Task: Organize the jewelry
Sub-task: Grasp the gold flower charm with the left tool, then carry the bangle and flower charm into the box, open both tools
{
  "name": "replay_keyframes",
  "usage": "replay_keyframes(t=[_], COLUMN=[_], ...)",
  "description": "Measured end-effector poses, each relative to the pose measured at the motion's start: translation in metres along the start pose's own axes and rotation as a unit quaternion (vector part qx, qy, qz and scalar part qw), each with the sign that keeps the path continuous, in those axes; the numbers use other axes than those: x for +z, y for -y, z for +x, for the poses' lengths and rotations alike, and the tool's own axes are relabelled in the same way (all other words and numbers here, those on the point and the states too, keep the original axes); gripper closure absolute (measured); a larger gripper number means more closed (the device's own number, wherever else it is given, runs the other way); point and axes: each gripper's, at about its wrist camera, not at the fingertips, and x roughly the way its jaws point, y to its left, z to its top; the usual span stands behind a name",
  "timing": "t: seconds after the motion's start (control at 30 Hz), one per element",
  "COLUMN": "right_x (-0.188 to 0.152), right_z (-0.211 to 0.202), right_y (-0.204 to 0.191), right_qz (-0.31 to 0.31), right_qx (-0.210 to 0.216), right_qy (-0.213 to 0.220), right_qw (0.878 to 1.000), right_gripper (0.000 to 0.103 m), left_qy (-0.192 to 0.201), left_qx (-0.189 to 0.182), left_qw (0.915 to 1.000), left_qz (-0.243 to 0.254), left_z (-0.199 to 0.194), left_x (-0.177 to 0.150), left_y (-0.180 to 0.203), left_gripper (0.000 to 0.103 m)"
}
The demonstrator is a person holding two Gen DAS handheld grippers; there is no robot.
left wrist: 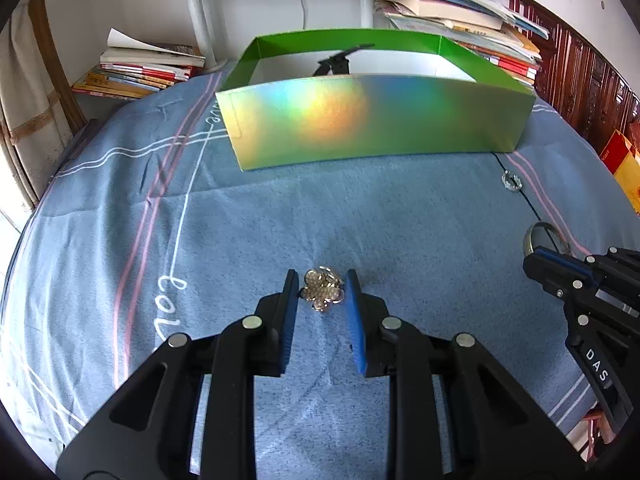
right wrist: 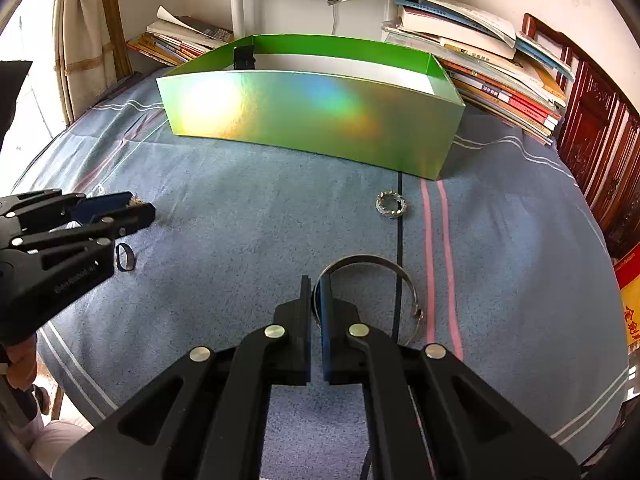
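A gold flower-shaped brooch (left wrist: pixel 322 289) lies on the blue cloth between the fingers of my left gripper (left wrist: pixel 322 285), which touch it on both sides. My right gripper (right wrist: pixel 316 292) is shut on a silver bangle (right wrist: pixel 372 261) resting on the cloth; it also shows in the left wrist view (left wrist: pixel 538 256). A small sparkly ring (right wrist: pixel 392 205) lies ahead of the bangle, near the box, also in the left wrist view (left wrist: pixel 511 181). A small dark ring (right wrist: pixel 124 257) lies beside my left gripper. A shiny green open box (left wrist: pixel 372 120) stands behind, with a dark item (left wrist: pixel 336 65) inside.
Blue striped cloth (left wrist: pixel 240 216) covers the surface. Stacks of books (left wrist: pixel 148 68) and more books (right wrist: pixel 500 76) lie behind the box. A carved wooden headboard (right wrist: pixel 600 152) runs along the right. A white stand (left wrist: pixel 200 20) rises at the back.
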Motion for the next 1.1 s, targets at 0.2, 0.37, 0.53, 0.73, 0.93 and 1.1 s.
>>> replay_keyframes(t=[0.2, 0.37, 0.53, 0.73, 0.93, 1.1], right_x=[0.019, 0.062, 0.12, 0.167, 0.175, 0.175], right_z=[-0.024, -0.049, -0.044, 0.016, 0.073, 0.082], right_y=[0.006, 0.014, 0.026, 0.033, 0.044, 0.048], right_qz=[0.004, -0.01, -0.016, -0.025, -0.011, 0.001], right_qx=[0.014, 0.0, 0.004, 0.0, -0.008, -0.014], right_qy=[0.034, 0.086, 0.11, 0.07, 0.021, 0.014], right_qw=[0.999, 0.996, 0.994, 0.997, 1.0, 1.0], right_gripper=[0.099, 0.099, 0.099, 0.099, 0.099, 0.096], left_qy=[0.021, 0.058, 0.107, 0.108, 0.091, 0.071], left_qx=[0.0, 0.008, 0.029, 0.034, 0.034, 0.033], left_qw=[0.9998, 0.9982, 0.9939, 0.9936, 0.9952, 0.9969], left_qz=[-0.006, -0.009, 0.001, -0.001, -0.002, -0.006], left_z=[-0.015, -0.036, -0.048, -0.015, 0.027, 0.048], left_x=[0.011, 0.041, 0.089, 0.144, 0.164, 0.166], left_y=[-0.009, -0.021, -0.025, -0.022, -0.023, -0.024], left_gripper=[0.079, 0.079, 0.079, 0.079, 0.079, 0.079])
